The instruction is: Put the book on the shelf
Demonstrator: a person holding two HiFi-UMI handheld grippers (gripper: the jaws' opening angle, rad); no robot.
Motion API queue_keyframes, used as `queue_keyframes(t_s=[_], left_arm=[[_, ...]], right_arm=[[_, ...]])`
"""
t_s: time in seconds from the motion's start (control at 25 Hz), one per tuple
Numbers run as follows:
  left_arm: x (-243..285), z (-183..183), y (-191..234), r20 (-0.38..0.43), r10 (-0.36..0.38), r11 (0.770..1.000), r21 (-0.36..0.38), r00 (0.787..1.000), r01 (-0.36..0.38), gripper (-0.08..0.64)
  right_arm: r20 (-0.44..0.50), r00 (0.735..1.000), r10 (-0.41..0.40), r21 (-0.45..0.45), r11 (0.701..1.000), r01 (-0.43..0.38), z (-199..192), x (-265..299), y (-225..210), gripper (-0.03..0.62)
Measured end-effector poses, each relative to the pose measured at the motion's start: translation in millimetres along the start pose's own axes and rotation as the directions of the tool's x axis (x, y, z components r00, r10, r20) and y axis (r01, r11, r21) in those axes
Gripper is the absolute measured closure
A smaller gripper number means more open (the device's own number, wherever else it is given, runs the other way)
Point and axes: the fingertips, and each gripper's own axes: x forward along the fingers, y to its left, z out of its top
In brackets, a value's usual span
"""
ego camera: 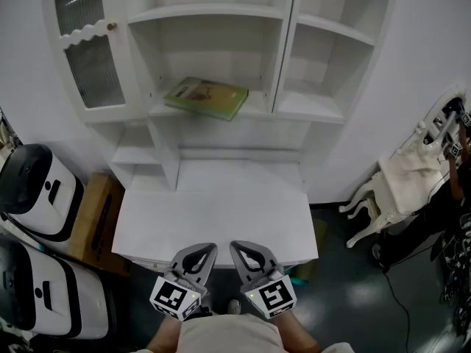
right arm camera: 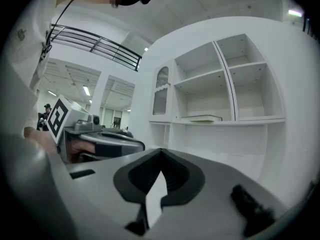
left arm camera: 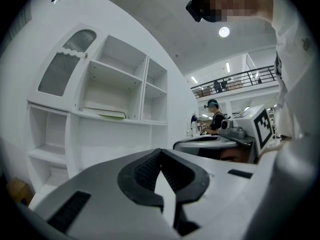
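Note:
A green book lies flat on the middle shelf of the white cabinet; it also shows as a thin slab, the book in the left gripper view and the book in the right gripper view. Both grippers are held low at the near edge of the white desk, far from the book. My left gripper is shut with nothing in it, tips touching. Beside it my right gripper is shut and empty too.
A glass cabinet door stands at the upper left. Two white machines and a cardboard box sit on the floor at left. A white chair with clutter stands at right. A person is far off in the hall.

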Motion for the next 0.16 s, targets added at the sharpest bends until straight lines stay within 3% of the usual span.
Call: queue_keyframes(t_s=[0.16], left_arm=[[3.7, -2.2, -2.8, 0.001, 0.003, 1.0, 0.0, 1.0, -0.003, 0.55]], right_arm=[[-0.027, 1.0, -0.01, -0.045, 0.999, 0.009, -3.3, -0.9, -0.6, 0.58]])
